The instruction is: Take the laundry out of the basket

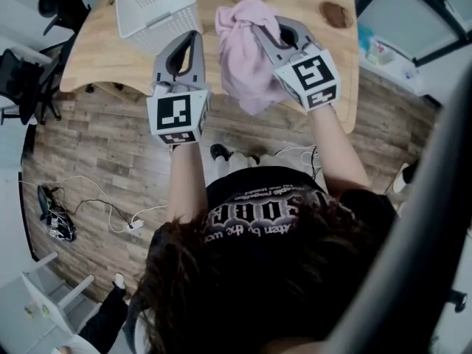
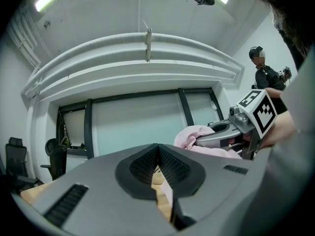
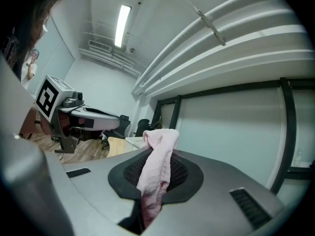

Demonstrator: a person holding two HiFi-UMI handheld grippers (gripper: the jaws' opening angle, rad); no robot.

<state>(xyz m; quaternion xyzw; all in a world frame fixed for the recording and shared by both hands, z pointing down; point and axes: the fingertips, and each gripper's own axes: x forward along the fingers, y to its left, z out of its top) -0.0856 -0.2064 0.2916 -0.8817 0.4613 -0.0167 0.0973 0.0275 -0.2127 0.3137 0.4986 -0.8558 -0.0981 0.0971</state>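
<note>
Head view: right gripper clamped on pink cloth. The cloth is bunched and hangs from the jaws over the near edge of the table, clear of the basket. White basket sits on the table, up-left of the cloth. Left gripper is just beside the cloth, tips near the basket's front corner, carrying nothing.

Left gripper view: jaws closed, pads meet at the tip, nothing between them. Only a thin slit lower down, with table wood showing through it. Right gripper is off to the right with the cloth in its jaws.

Right gripper view: jaws pinched on the cloth, a fold sticking up past the tips and the rest trailing down between the pads. Left gripper is at left, basket and table behind.
</note>
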